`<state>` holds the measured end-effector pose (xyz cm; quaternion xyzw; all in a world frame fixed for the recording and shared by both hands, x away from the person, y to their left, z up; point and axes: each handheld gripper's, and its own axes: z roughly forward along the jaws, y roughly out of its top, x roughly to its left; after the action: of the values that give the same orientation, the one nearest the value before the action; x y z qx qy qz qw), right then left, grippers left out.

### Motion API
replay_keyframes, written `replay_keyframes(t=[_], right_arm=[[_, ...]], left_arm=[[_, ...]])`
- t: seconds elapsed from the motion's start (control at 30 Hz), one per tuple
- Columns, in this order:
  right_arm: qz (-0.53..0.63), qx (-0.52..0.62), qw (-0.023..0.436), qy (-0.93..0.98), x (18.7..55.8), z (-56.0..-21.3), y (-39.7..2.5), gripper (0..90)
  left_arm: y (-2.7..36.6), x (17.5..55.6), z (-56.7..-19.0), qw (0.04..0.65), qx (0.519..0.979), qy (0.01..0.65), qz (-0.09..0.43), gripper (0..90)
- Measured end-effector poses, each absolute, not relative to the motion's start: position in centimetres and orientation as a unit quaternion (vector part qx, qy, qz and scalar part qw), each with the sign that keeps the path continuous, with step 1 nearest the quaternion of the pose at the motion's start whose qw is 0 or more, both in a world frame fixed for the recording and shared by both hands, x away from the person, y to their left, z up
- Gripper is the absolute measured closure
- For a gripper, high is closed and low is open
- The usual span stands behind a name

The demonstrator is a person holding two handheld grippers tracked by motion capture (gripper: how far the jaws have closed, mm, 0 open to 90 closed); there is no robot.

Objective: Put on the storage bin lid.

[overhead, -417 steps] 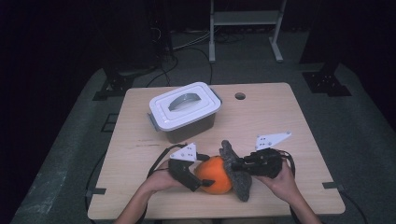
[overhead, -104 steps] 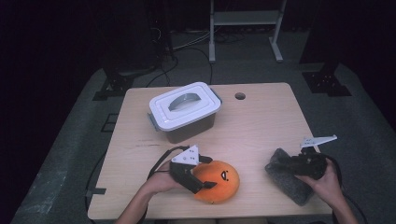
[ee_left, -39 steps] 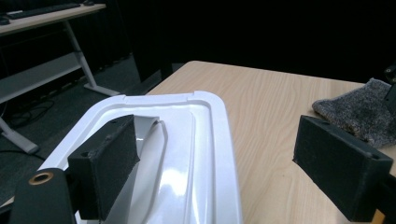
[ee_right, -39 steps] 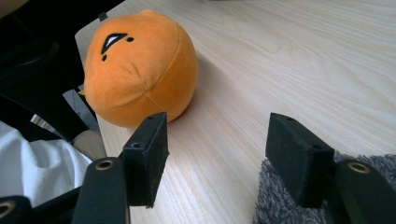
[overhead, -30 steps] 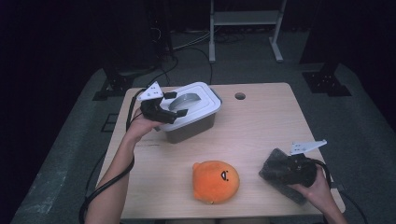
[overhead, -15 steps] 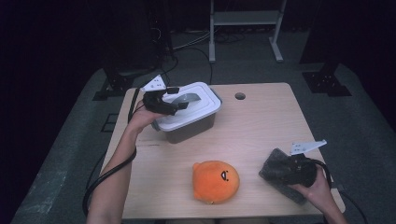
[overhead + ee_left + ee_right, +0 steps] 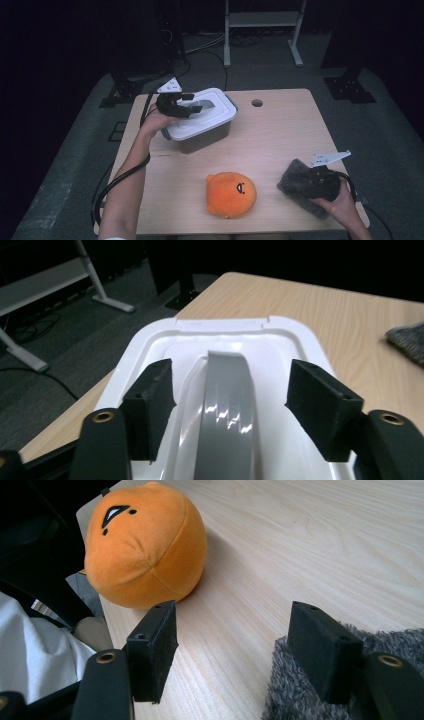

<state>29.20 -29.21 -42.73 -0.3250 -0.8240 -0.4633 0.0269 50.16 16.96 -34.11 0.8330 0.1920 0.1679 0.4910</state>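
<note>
A grey box with a white lid stands at the back left of the table. My left gripper hovers low over the lid, open. In the left gripper view its fingers stand on either side of the lid's grey handle, apart from it. An orange plush lies near the front edge. To its right lies a grey fuzzy cloth. My right gripper is open over that cloth; one of its fingers rests on the cloth, and the plush sits ahead of it.
The wooden table has a round hole near its back edge. A pale metal frame and cables stand on the dark floor behind. Bare tabletop lies between the box and the plush.
My left gripper left the plush, rose to the box and has now slid right over the lid's handle. My right gripper drew the cloth to the right earlier and has stayed still since.
</note>
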Motion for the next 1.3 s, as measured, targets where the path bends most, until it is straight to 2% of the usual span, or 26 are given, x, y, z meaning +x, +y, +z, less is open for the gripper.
replay_keyframes(t=[0.27,0.33,0.37,1.3], right_arm=[[-0.462,-0.321,0.029,-0.826,29.2,-42.8,-29.0,35.5],[-0.463,-0.32,0.03,-0.826,29.2,-42.8,-29.0,35.6],[-0.462,-0.32,0.03,-0.826,29.3,-42.8,-29.0,35.6],[-0.46,-0.316,0.036,-0.829,29.2,-42.8,-28.6,35.8]], left_arm=[[16.6,50.4,-34.4,0.467,0.846,0.192,0.169,54.4],[16.7,50.4,-34.3,0.463,0.849,0.189,0.169,63.1],[16.6,50.3,-34.3,0.463,0.849,0.19,0.169,64.5],[15.0,48.2,-33.7,0.448,0.873,0.15,0.123,66.6]])
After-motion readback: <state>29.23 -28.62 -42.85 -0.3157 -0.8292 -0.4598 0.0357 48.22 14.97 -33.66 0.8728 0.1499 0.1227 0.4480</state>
